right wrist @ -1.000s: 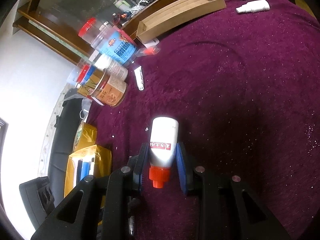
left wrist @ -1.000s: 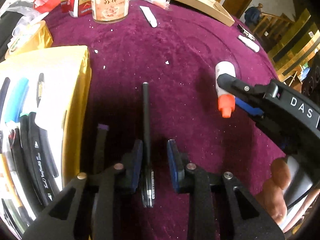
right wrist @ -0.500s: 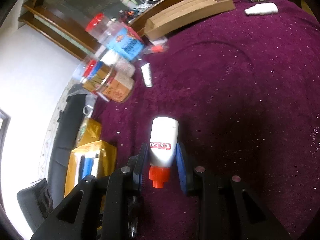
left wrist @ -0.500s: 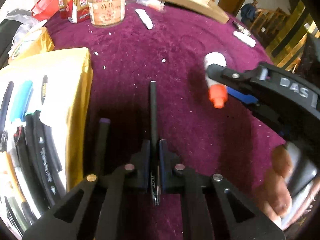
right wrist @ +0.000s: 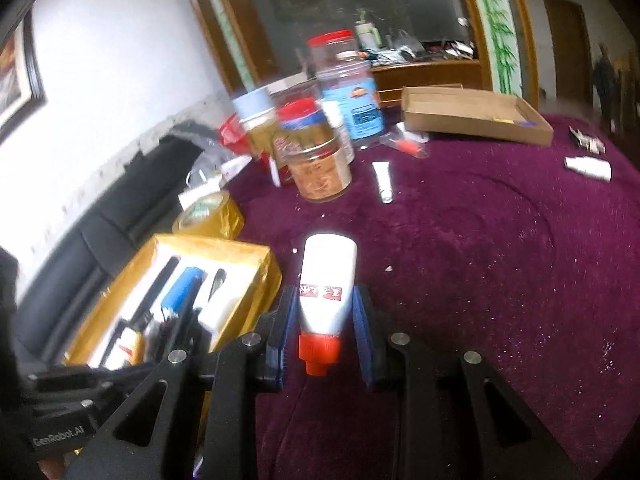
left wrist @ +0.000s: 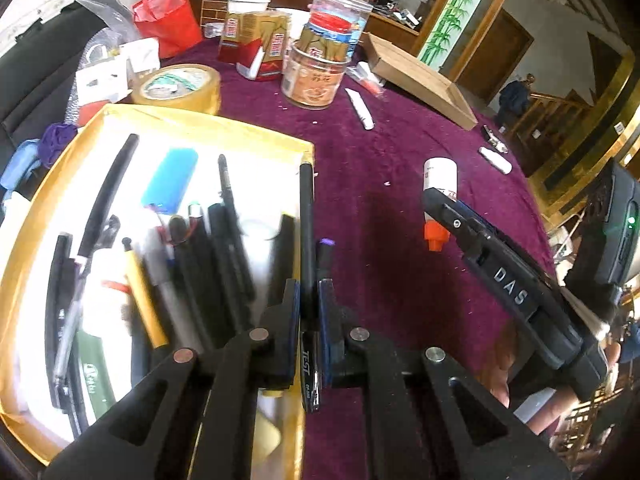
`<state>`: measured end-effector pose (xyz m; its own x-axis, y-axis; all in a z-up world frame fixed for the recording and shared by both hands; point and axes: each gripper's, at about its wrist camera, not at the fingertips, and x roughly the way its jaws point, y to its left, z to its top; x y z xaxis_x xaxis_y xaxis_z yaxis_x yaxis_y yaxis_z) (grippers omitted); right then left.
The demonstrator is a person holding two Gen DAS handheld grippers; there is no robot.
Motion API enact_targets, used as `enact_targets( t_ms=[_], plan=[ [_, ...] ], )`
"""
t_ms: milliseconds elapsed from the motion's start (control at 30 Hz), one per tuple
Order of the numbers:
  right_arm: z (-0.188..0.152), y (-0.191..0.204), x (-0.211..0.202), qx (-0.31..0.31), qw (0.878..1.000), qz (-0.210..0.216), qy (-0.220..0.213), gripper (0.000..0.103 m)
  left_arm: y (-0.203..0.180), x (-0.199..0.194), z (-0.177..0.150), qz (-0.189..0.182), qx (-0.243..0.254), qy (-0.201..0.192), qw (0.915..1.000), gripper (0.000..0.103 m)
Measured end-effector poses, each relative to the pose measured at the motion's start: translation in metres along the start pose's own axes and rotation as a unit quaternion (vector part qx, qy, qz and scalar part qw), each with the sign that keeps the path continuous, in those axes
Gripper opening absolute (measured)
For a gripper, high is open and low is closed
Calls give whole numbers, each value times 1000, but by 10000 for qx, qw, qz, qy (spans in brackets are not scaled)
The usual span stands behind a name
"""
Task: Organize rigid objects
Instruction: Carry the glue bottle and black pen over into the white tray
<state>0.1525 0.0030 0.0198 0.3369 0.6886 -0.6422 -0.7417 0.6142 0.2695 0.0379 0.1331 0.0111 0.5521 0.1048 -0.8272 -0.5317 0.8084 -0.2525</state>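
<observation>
Pen [left wrist: 306, 216], black, now clamped in my left tool [left wrist: 309, 312], lifted off the worktop [left wrist: 392, 280] toward the gold tray [left wrist: 36, 216] at nine o'clock; my right tool [right wrist: 325, 332] grips the glue bottle [right wrist: 326, 284]. Both ready for depositing.

Left wrist cam looks steeply down along its fingers, close over the gold tray [left wrist: 48, 208] edge and purple tablecloth [left wrist: 400, 280]. Right wrist cam sits close too, angled shallower toward the jars [right wrist: 320, 168] and wall. Both share tray [right wrist: 256, 264], jars [left wrist: 316, 80], cardboard box [left wrist: 420, 80].
</observation>
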Motion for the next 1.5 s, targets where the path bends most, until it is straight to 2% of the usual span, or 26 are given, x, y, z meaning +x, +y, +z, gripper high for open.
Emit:
enact_targets(
  t_ms=[233, 767, 867, 1067, 1200, 1400, 1500],
  plan=[
    [-6, 20, -4, -509, 9981, -291, -182, 24, 14, -18, -10, -27, -61, -138, 9999, 7],
    [-7, 29, -11, -622, 9967, -361, -385, 24, 12, -22, -9, 88, -12, -299, 9995, 7],
    [-7, 28, -10, -592, 9971, -333, -357, 24, 11, -25, -7, 263, 72, -382, 9989, 7],
    [-9, 30, -9, -628, 9971, -261, -328, 24, 19, -31, -7, 1035, 157, -718, 9919, 7],
    [-10, 30, -5, -662, 9972, -252, -259, 24, 23, -33, -9, 1279, 212, -848, 9879, 7],
    [-12, 30, 0, -695, 9971, -258, -182, 24, 28, -37, -11, 1387, 278, -908, 9858, 7],
    [-11, 28, 2, -630, 9979, -84, -110, 24, 39, -41, -8, 1279, 194, -910, 9874, 7]
  ],
)
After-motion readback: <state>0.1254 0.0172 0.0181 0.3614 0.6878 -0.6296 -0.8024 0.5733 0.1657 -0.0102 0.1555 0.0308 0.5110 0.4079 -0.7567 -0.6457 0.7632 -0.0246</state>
